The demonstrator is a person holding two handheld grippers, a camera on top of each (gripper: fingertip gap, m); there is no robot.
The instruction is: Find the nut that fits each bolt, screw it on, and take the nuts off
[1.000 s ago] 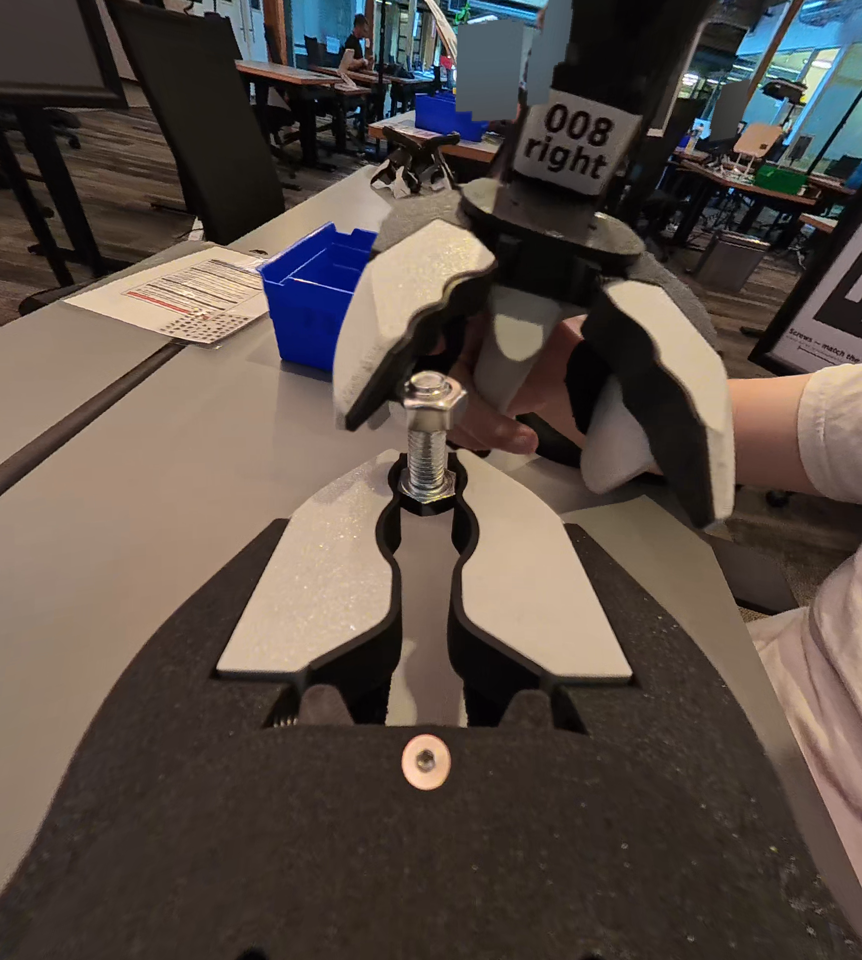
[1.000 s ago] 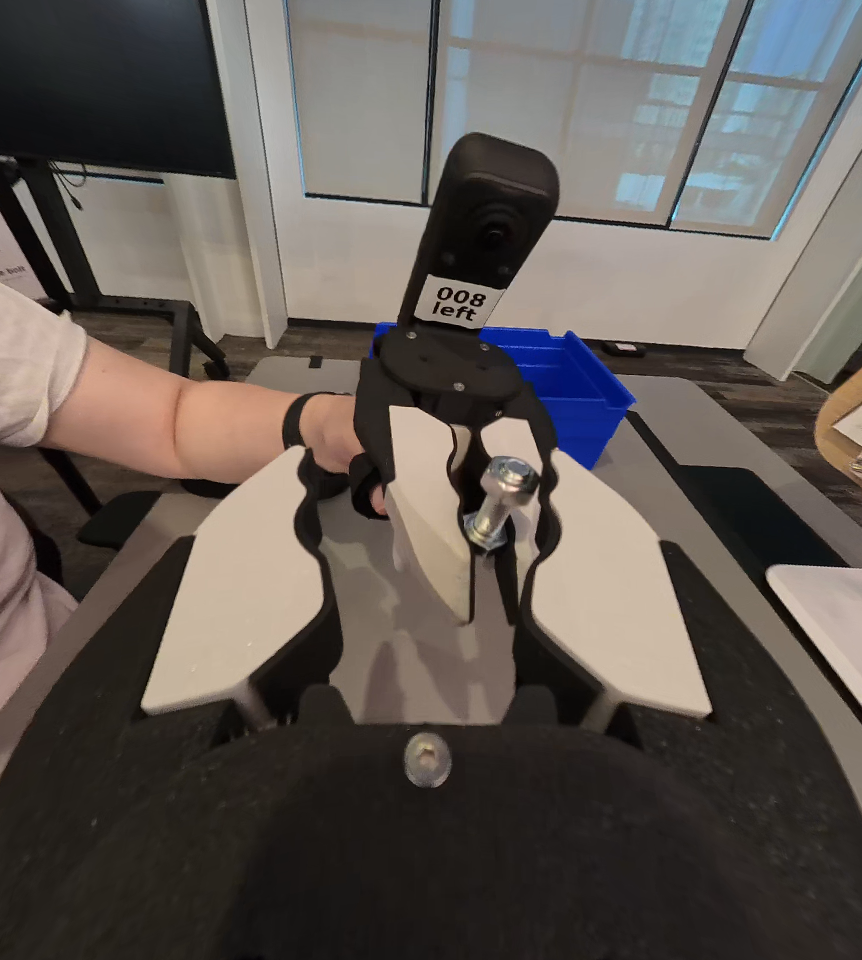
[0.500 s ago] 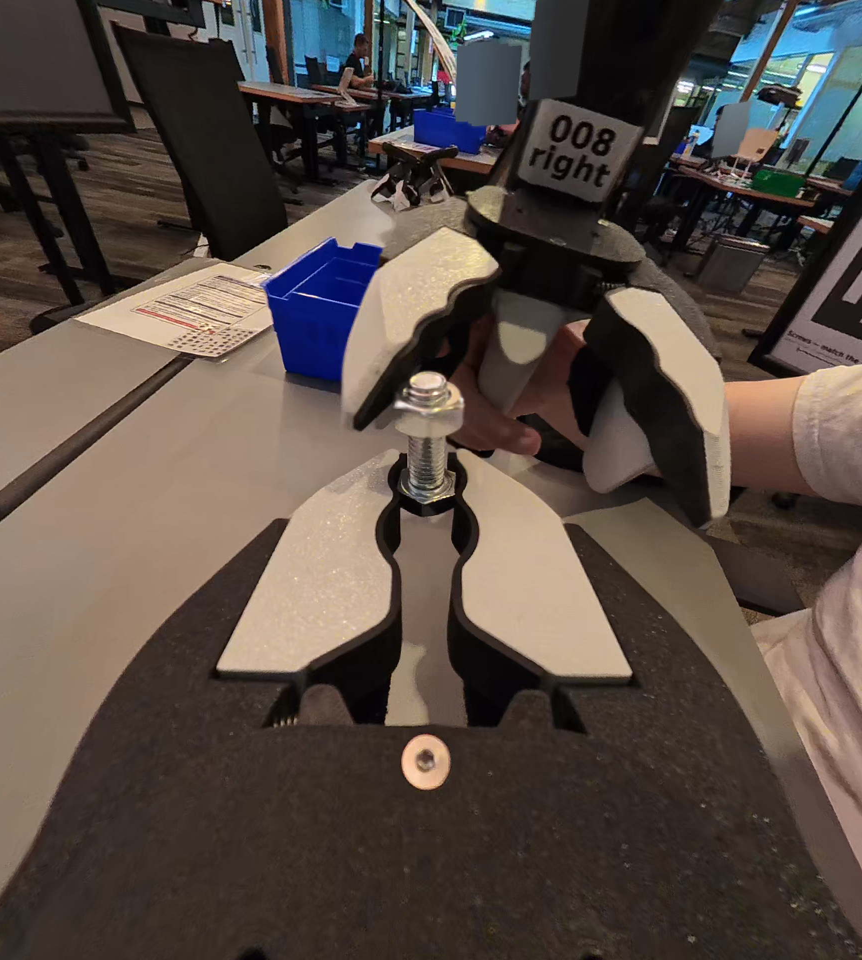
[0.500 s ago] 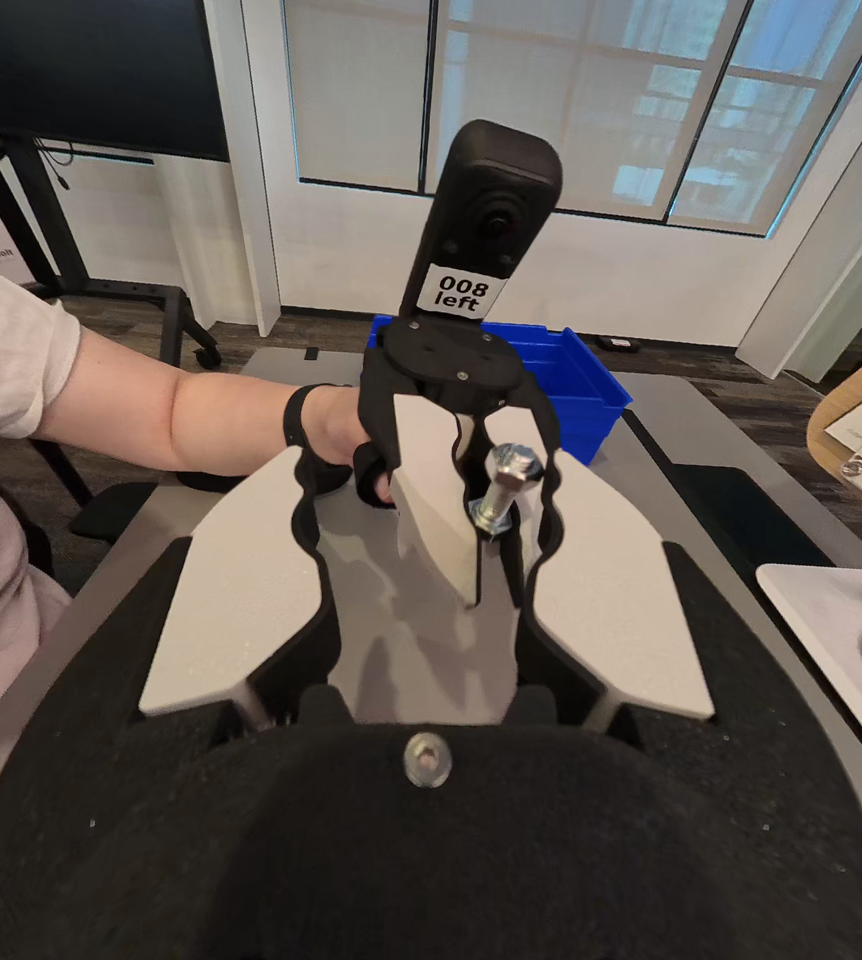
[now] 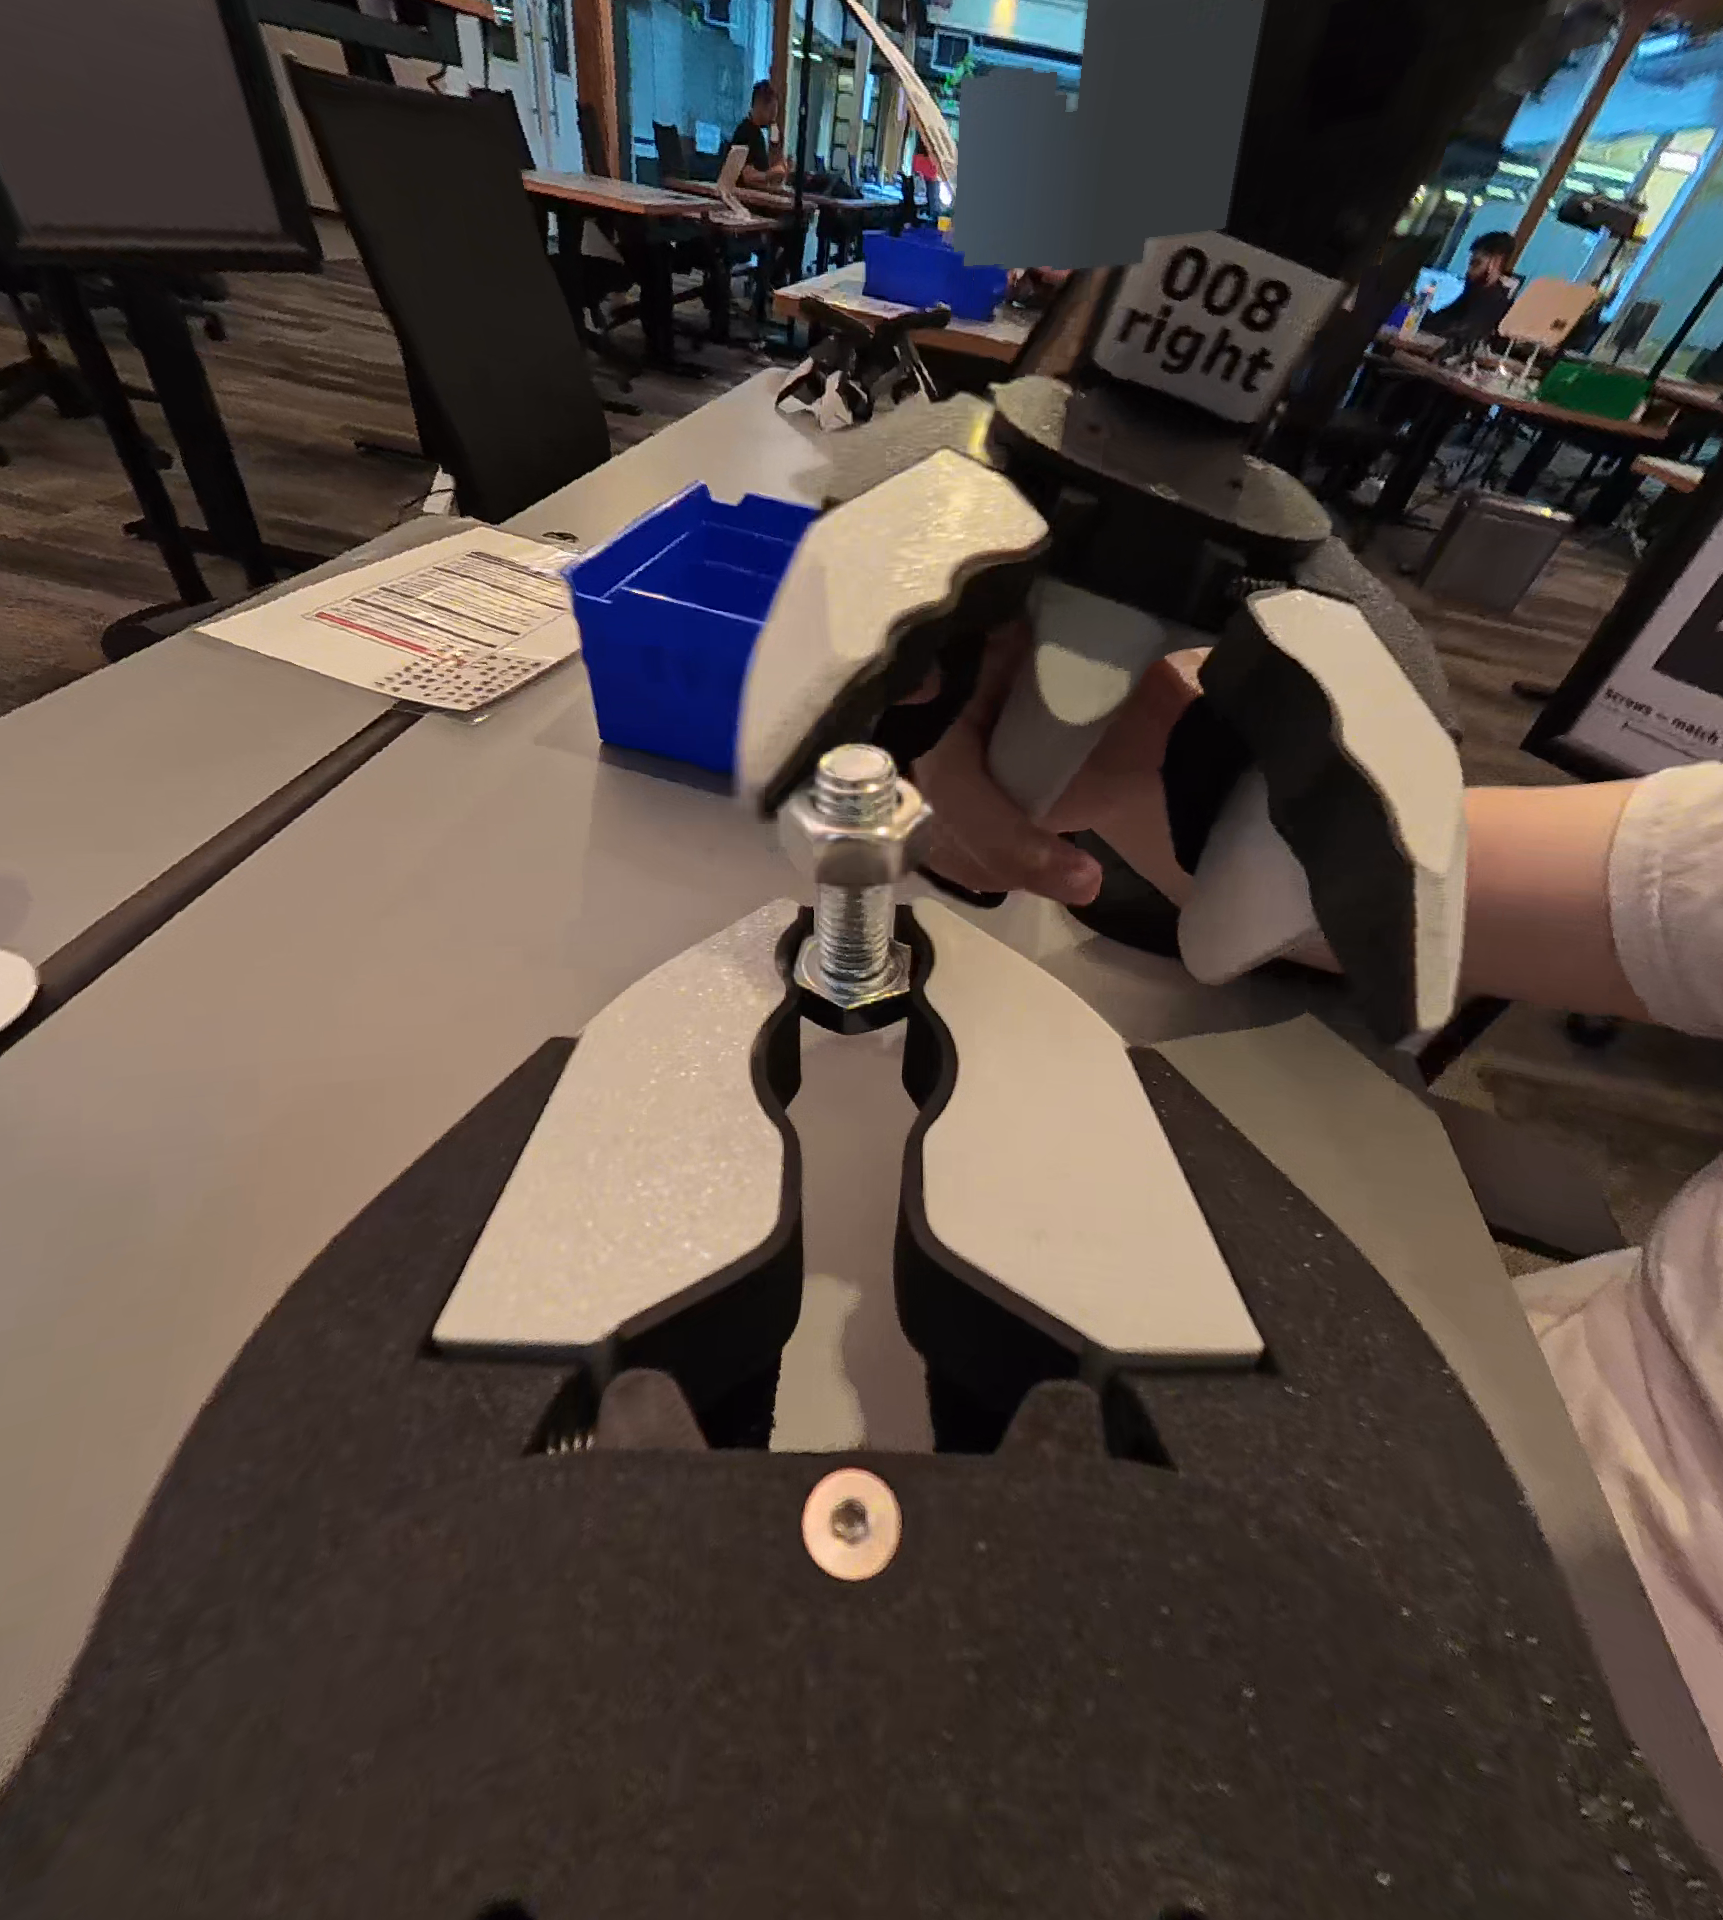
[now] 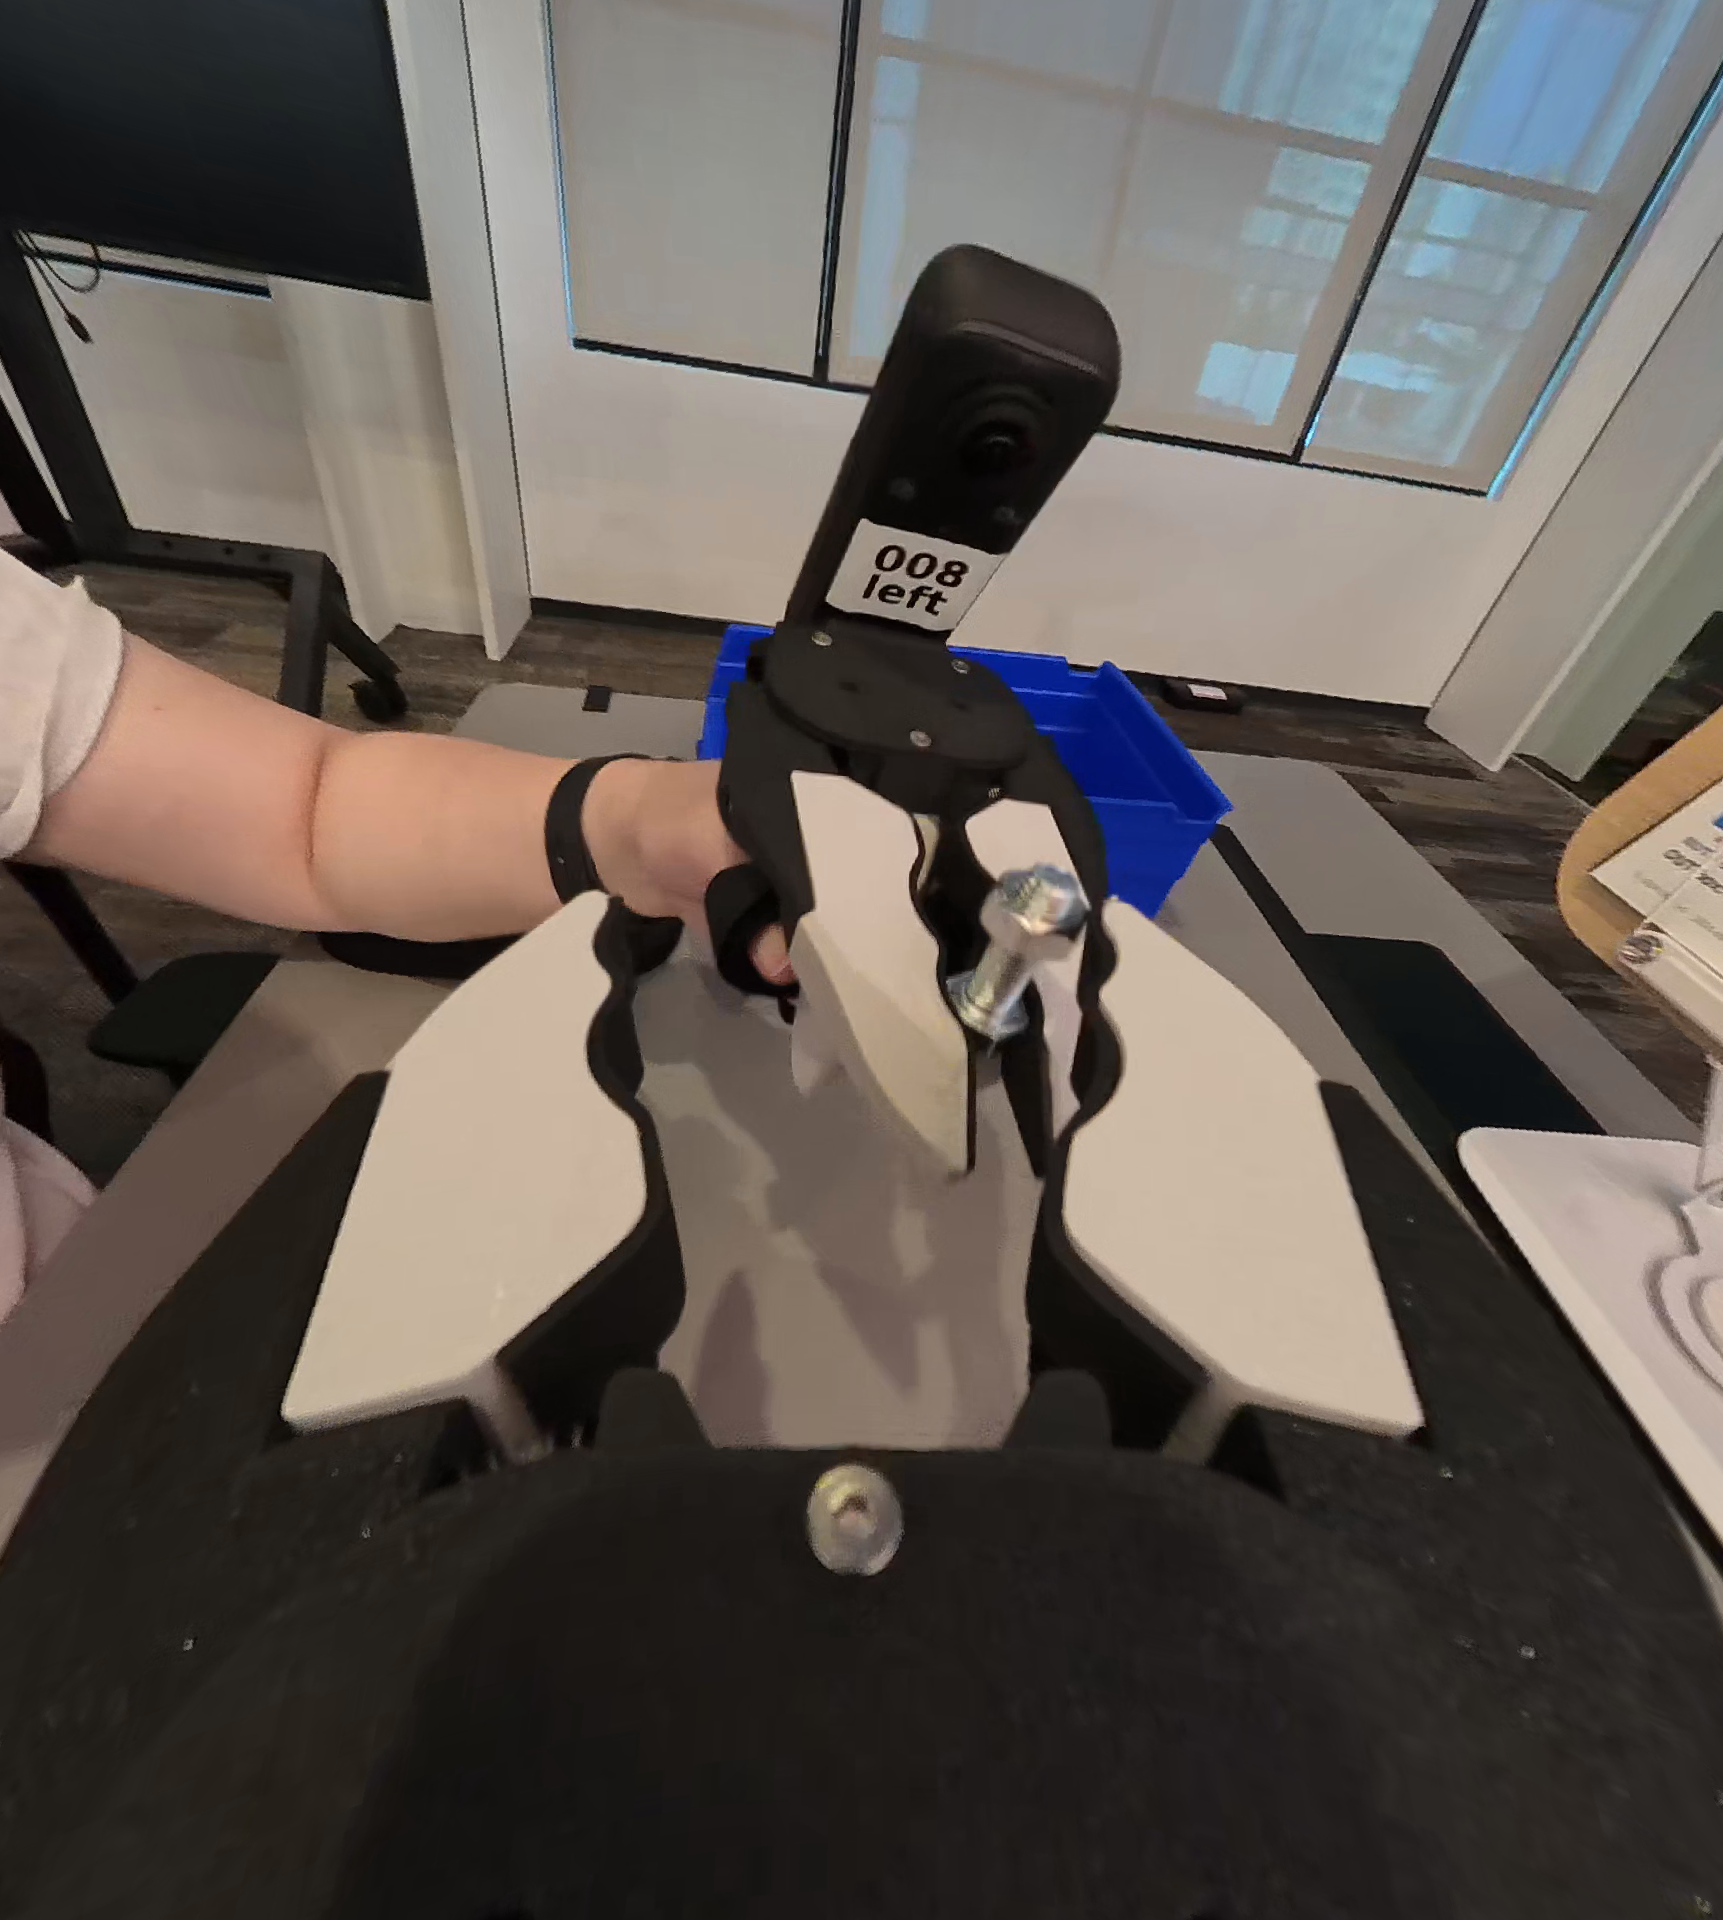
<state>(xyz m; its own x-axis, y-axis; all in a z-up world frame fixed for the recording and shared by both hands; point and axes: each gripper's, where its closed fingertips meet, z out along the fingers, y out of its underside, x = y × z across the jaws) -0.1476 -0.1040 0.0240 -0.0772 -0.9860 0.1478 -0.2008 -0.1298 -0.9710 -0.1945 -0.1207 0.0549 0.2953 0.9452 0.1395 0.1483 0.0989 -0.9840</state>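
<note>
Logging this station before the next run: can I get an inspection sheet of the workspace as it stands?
Surface: grey table, seam across it.
Job's things: bolt upright, head down; nut near its threaded tip.
Clutter: blue bin; printed sheet; white stand base.
Grippers: left hand-held gripper shut on the bolt's head; right hand-held gripper open, one finger beside the nut.
Cables: nothing seen on the table.
Surroundings: office chair, desks, windows.
</note>
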